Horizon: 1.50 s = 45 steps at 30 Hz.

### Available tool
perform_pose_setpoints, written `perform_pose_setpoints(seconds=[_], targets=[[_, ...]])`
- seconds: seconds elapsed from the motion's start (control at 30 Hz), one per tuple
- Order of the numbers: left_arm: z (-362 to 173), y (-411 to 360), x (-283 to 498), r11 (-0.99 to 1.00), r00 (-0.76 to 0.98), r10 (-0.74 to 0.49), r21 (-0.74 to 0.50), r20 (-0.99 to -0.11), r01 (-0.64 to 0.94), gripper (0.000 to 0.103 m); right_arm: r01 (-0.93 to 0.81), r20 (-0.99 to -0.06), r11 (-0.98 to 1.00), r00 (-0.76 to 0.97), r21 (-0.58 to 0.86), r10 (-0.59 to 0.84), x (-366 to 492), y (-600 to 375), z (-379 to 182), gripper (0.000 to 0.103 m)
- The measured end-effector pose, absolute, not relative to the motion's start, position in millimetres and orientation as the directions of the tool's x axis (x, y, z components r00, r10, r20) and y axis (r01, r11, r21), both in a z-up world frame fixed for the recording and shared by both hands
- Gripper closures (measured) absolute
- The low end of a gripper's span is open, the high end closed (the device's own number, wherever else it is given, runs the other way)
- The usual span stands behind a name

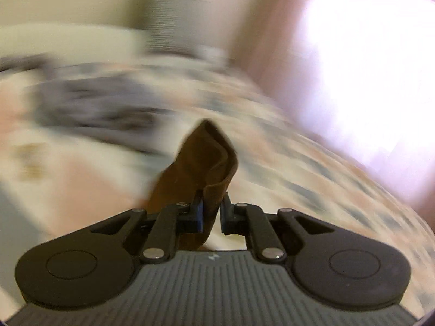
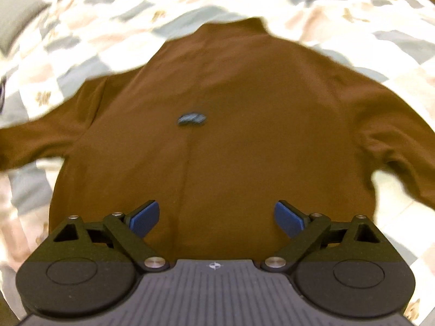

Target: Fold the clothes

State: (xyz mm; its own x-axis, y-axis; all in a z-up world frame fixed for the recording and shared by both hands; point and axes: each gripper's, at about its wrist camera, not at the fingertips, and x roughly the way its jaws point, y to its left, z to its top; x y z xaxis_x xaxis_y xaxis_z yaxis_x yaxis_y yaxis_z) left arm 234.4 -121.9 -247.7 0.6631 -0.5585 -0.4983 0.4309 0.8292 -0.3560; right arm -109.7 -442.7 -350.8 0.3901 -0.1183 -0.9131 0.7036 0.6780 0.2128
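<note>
Nearest in the right wrist view: right gripper with jaws spread wide apart, blue pads on either side, nothing between them, hovering over the lower part of a brown shirt.

Beyond it: shirt spread flat on a patchwork quilt of pale blue, pink and cream squares. Long axis running away from the camera, hem nearest, collar at the far end. Sleeves out to both sides, the left one reaching the picture's edge, the right one drooping with folds. Plain dark brown cloth, a faint seam or crease down the middle, a small dark blue patch near the centre. Edges blurred.

Nearest in the left wrist view: left gripper with jaws drawn close together, clamped on a bunched fold of the same brown cloth, which rises to a peak away from the camera.

Farther off, heavily blurred: quilt, a grey heap of something unclear, a bright window at right.
</note>
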Motion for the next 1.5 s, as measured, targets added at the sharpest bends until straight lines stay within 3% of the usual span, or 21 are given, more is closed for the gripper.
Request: perform_pose_setpoints(seconds=[0.17, 0.27, 0.37, 0.4, 0.43, 0.5, 0.63, 0.8, 1.07, 1.17, 1.3, 1.5], targets=[[-265.0, -258.9, 98.0, 0.545, 0.333, -0.809, -0.407, -0.485, 0.733, 0.094, 0.742, -0.866, 0.589, 0.481, 0.318, -0.138, -155.5, -490.2, -342.3, 0.014], [-330.9, -312.6, 39.9, 0.487, 0.167, -0.773, -0.403, -0.612, 0.775, 0.089, 0.759, -0.831, 0.519, 0.535, 0.393, -0.153, -182.5, -518.3, -344.3, 0.021], [-377.9, -333.3, 3.3, 0.502, 0.132, -0.66, -0.304, -0.739, 0.81, 0.088, 0.753, -0.792, 0.424, 0.598, 0.502, -0.124, -202.7, -542.4, -356.5, 0.028], [-377.4, -328.8, -4.1, 0.501, 0.154, -0.661, -0.279, -0.735, 0.82, 0.084, 0.735, -0.77, 0.4, 0.63, 0.548, -0.103, -204.1, -546.4, -361.0, 0.028], [-371.4, -322.6, -10.6, 0.477, 0.155, -0.669, -0.26, -0.727, 0.839, 0.07, 0.709, -0.743, 0.377, 0.665, 0.595, -0.079, -203.7, -549.1, -365.5, 0.028], [-357.0, -310.3, -17.5, 0.442, 0.158, -0.676, -0.225, -0.72, 0.868, 0.06, 0.653, -0.687, 0.329, 0.727, 0.682, -0.018, -198.7, -552.6, -375.8, 0.028], [-332.7, -284.6, -20.0, 0.406, 0.161, -0.675, -0.18, -0.72, 0.896, 0.059, 0.543, -0.578, 0.223, 0.803, 0.81, 0.146, -165.9, -547.3, -401.9, 0.028], [-332.9, -262.2, 2.5, 0.47, 0.19, -0.627, -0.171, -0.756, 0.866, 0.06, 0.565, -0.619, 0.284, 0.77, 0.774, 0.154, -132.4, -534.6, -416.6, 0.032], [-341.2, -238.3, 34.9, 0.542, 0.219, -0.596, -0.186, -0.773, 0.819, 0.06, 0.574, -0.668, 0.436, 0.738, 0.693, 0.091, -103.3, -523.1, -420.8, 0.054], [-342.3, -236.2, 41.1, 0.547, 0.215, -0.602, -0.201, -0.769, 0.812, 0.06, 0.54, -0.657, 0.453, 0.739, 0.709, 0.148, -97.6, -521.7, -424.8, 0.095], [-335.5, -234.4, 54.6, 0.552, 0.221, -0.611, -0.208, -0.76, 0.808, 0.061, 0.517, -0.647, 0.498, 0.753, 0.696, 0.123, -102.6, -525.0, -406.7, 0.099], [-308.7, -227.2, 93.1, 0.558, 0.258, -0.654, -0.222, -0.711, 0.8, 0.063, 0.593, -0.662, 0.55, 0.744, 0.588, -0.093, -156.0, -574.0, -339.2, 0.099]])
